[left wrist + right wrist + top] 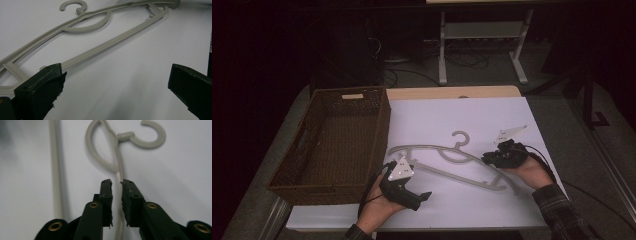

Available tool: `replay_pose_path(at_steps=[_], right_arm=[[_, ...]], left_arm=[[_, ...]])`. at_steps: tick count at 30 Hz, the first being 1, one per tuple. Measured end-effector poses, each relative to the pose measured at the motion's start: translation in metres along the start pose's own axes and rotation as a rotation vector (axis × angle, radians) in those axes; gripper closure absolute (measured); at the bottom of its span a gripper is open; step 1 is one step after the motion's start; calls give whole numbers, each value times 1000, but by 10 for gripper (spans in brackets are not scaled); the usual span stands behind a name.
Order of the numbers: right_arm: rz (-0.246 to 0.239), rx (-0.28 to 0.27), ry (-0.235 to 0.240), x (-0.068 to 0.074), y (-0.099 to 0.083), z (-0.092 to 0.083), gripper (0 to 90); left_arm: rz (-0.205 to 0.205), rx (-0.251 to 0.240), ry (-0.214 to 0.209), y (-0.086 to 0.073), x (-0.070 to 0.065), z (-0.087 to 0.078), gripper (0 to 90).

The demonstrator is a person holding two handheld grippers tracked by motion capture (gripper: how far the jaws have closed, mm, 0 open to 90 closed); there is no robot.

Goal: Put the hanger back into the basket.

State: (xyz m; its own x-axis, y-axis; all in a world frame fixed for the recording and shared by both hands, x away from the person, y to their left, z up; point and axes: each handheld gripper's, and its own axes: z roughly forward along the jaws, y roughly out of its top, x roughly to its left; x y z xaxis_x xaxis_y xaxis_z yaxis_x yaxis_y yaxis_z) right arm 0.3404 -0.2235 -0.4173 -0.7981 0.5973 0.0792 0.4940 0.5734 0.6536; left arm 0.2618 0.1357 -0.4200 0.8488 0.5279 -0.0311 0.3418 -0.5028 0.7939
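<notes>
While both grippers flank it, the grey hanger (447, 159) lies between them.

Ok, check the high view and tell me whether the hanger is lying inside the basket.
No, the grey hanger lies flat on the white table, to the right of the brown wicker basket.

My left hand (377, 207) comes in from the bottom edge, palm up, cradling my left gripper (404, 187), which points off to the right with its jaws spread wide apart and nothing between them. My right hand (532, 172), in a plaid sleeve, cups my right gripper (504, 156) from underneath, pointing left. Its jaws stand nearly together, with a narrow slit between the pads (107, 192).
</notes>
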Motion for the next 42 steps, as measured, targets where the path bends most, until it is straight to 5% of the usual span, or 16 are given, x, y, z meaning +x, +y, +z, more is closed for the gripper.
replay_pose_path(at_steps=[4, 10, 19, 42], right_arm=[[12, 31, -13, 13, -15, -17, 890], [47, 73, -25, 23, -42, -33, 894], [50, 152, -75, 18, -53, -29, 895], [164, 106, -290, -65, -66, -47, 895]], left_arm=[[5, -2, 0, 0, 0, 0, 0], [1, -4, 0, 0, 0, 0, 0], [4, -3, -2, 1, 0, 1, 0], [-6, 23, -23, 8, 2, 11, 0]])
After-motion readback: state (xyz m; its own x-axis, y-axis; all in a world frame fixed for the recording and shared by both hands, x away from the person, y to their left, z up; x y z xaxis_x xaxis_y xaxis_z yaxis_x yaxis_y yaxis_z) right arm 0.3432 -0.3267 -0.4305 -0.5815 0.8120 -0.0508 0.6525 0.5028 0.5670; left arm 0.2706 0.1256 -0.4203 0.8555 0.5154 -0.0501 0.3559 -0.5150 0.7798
